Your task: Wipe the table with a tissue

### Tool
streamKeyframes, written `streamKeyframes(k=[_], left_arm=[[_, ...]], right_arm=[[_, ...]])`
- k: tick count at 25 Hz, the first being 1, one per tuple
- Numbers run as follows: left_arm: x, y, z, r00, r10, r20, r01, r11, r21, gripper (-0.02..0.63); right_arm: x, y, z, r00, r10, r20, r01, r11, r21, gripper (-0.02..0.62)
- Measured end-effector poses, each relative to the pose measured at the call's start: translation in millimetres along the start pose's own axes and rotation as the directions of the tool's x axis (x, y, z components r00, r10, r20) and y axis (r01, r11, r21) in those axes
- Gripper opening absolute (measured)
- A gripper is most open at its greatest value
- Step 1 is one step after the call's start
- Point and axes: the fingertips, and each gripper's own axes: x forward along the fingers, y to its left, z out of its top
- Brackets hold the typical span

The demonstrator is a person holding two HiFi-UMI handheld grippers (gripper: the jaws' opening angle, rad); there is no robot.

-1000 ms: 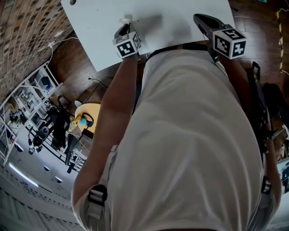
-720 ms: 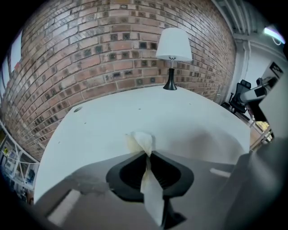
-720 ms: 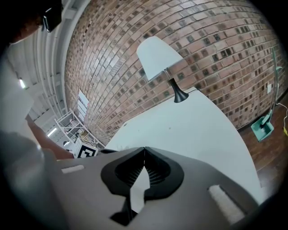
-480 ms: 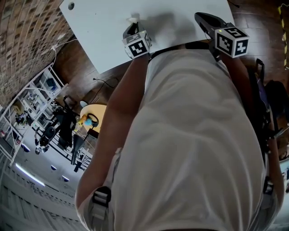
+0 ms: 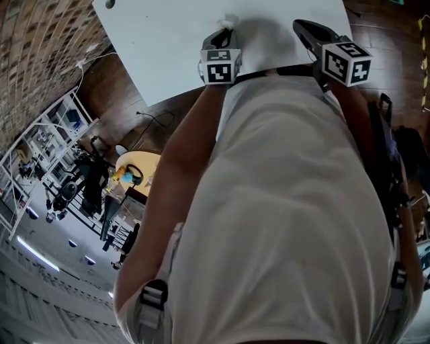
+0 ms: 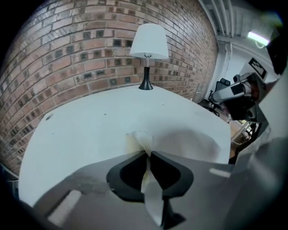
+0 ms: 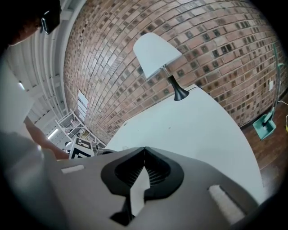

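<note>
In the left gripper view a crumpled white tissue (image 6: 138, 140) is pinched between the jaws of my left gripper (image 6: 147, 153). The jaws are closing on it, and its free end lies on the white table (image 6: 85, 128). The head view shows that left gripper (image 5: 225, 30) over the table (image 5: 161, 40) near its front edge, the tissue (image 5: 229, 21) sticking out past its tip. My right gripper (image 5: 297, 26) hovers to the right of it, shut and with nothing in it. In the right gripper view its jaws (image 7: 144, 148) meet above the table (image 7: 202, 130).
A lamp (image 6: 149, 42) with a white shade and black foot stands at the table's far edge by the brick wall (image 6: 72, 49); the right gripper view shows the lamp (image 7: 156, 54) too. A teal dustpan (image 7: 265, 123) lies on the wood floor. A cable (image 5: 144, 121) runs left of the table.
My left gripper has slid to the right along the table with the tissue in its jaws. The right gripper has stayed where it was.
</note>
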Motion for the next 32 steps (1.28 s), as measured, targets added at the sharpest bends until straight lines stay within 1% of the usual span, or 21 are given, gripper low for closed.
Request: streamKeyframes(k=[2, 3, 4, 5, 7, 9, 10, 13, 15, 18, 22, 24, 28, 32], left_arm=[[-1, -16, 0, 0.998, -0.065, -0.002, 0.065, 0.998, 0.021, 0.038], [-3, -21, 0, 0.997, -0.081, 0.001, 0.08, 0.996, 0.03, 0.04], [-6, -21, -1, 0.997, -0.076, 0.011, 0.076, 0.997, 0.031, 0.04], [-10, -15, -2, 0.998, -0.051, 0.025, 0.051, 0.999, 0.018, 0.041], [-18, 13, -9, 0.998, 0.039, 0.043, -0.038, 0.999, -0.038, 0.041], [-26, 49, -20, 0.99, 0.135, 0.031, -0.131, 0.987, -0.093, 0.043], [-30, 65, -24, 0.985, 0.171, 0.02, -0.167, 0.979, -0.113, 0.043], [-34, 95, -28, 0.974, 0.226, -0.002, -0.224, 0.963, -0.151, 0.044], [-33, 101, -21, 0.97, 0.245, 0.001, -0.242, 0.96, -0.141, 0.044], [-28, 89, -7, 0.971, 0.236, 0.027, -0.232, 0.967, -0.11, 0.044], [-25, 58, 12, 0.984, 0.166, 0.063, -0.161, 0.983, -0.086, 0.044], [-31, 51, 18, 0.984, 0.148, 0.095, -0.14, 0.987, -0.086, 0.044], [-47, 51, 22, 0.977, 0.138, 0.16, -0.122, 0.986, -0.11, 0.044], [-70, 74, 14, 0.969, 0.159, 0.19, -0.129, 0.979, -0.159, 0.044]], right_arm=[[5, 3, 1, 1.0, 0.014, -0.007, -0.014, 1.0, -0.006, 0.009], [6, 5, 3, 1.0, 0.021, -0.009, -0.021, 1.0, -0.01, 0.009], [7, 6, 5, 1.0, 0.025, -0.009, -0.026, 1.0, -0.014, 0.009], [7, 7, 8, 1.0, 0.028, -0.006, -0.028, 0.999, -0.019, 0.009], [8, 8, 12, 1.0, 0.03, 0.0, -0.03, 0.999, -0.028, 0.009], [9, 8, 12, 1.0, 0.03, 0.002, -0.03, 0.999, -0.033, 0.009], [8, 8, 11, 1.0, 0.028, 0.001, -0.028, 0.999, -0.032, 0.009], [5, 4, 10, 1.0, 0.02, -0.002, -0.02, 0.999, -0.025, 0.009], [2, 1, 10, 1.0, 0.016, -0.004, -0.016, 1.0, -0.018, 0.009], [-2, -5, 10, 1.0, 0.014, -0.006, -0.014, 1.0, -0.012, 0.009], [-1, -10, 17, 1.0, 0.023, -0.008, -0.023, 1.0, -0.017, 0.009], [4, -6, 19, 0.999, 0.034, -0.01, -0.034, 0.999, -0.021, 0.009], [16, 5, 23, 0.998, 0.056, -0.018, -0.056, 0.997, -0.047, 0.009], [37, 33, 25, 0.996, 0.092, -0.024, -0.093, 0.992, -0.082, 0.009]])
